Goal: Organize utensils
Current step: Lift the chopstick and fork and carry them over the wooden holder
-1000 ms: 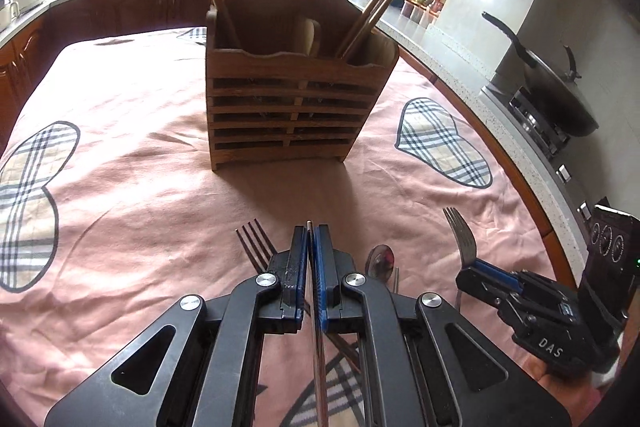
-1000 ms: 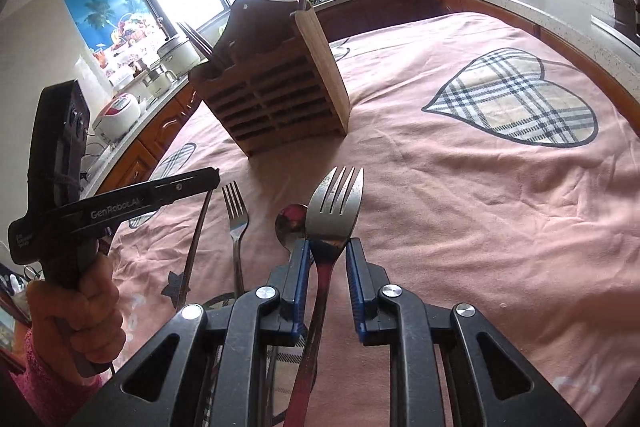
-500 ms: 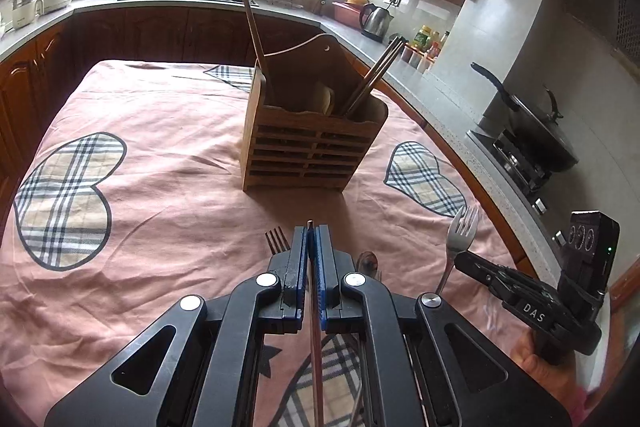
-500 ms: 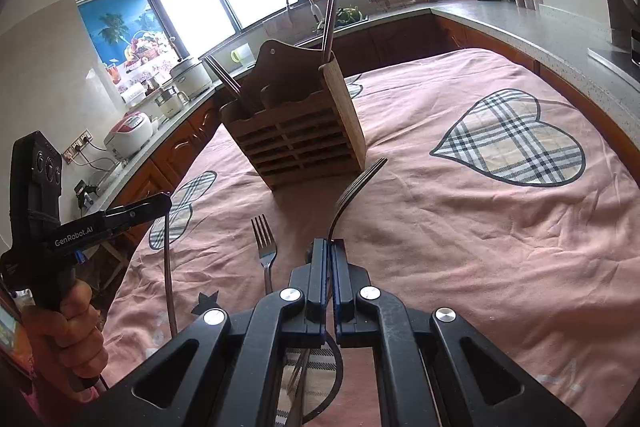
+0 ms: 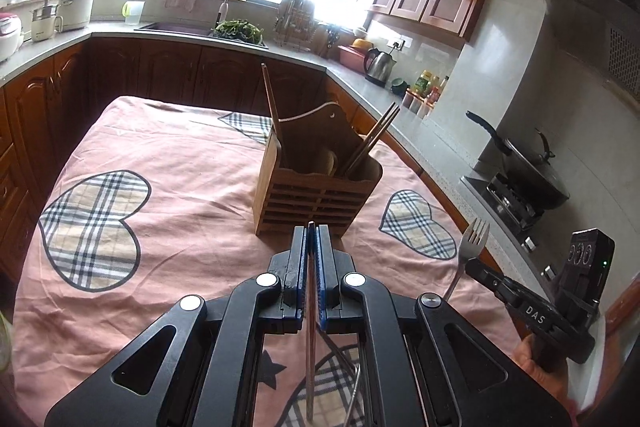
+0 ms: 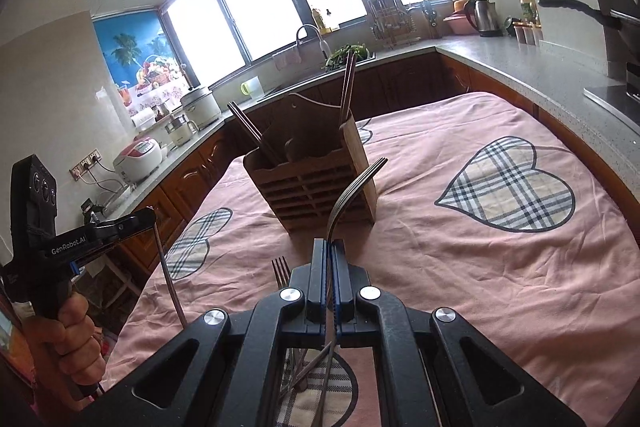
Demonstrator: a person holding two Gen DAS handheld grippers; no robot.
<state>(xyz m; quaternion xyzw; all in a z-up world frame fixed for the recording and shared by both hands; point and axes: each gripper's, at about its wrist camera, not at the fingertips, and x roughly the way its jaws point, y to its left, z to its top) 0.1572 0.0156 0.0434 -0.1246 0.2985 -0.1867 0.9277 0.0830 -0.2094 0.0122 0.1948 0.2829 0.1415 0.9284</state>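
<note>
Our right gripper (image 6: 329, 269) jaws pinch a curved steel fork (image 6: 352, 187); left gripper (image 5: 311, 251) jaws clamp a thin utensil (image 5: 310, 339), perhaps a chopstick, with the slatted wooden holder (image 5: 316, 195) at twelve o'clock.

Both grippers are held in the air, tilted slightly downward. The left gripper (image 5: 311, 227) is clamped on a thin metal handle (image 5: 310, 339). The right gripper (image 6: 329, 245) is clamped on a fork (image 6: 352, 193), each gripped by a hand (image 6: 70, 339).

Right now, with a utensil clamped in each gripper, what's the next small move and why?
Probably carry the right gripper forward and over the wooden holder, then lower its fork into an open slot. Both utensils are already clamped and off the cloth, and the holder stands just ahead. The left gripper, shut on a thin metal utensil, can follow.
</note>
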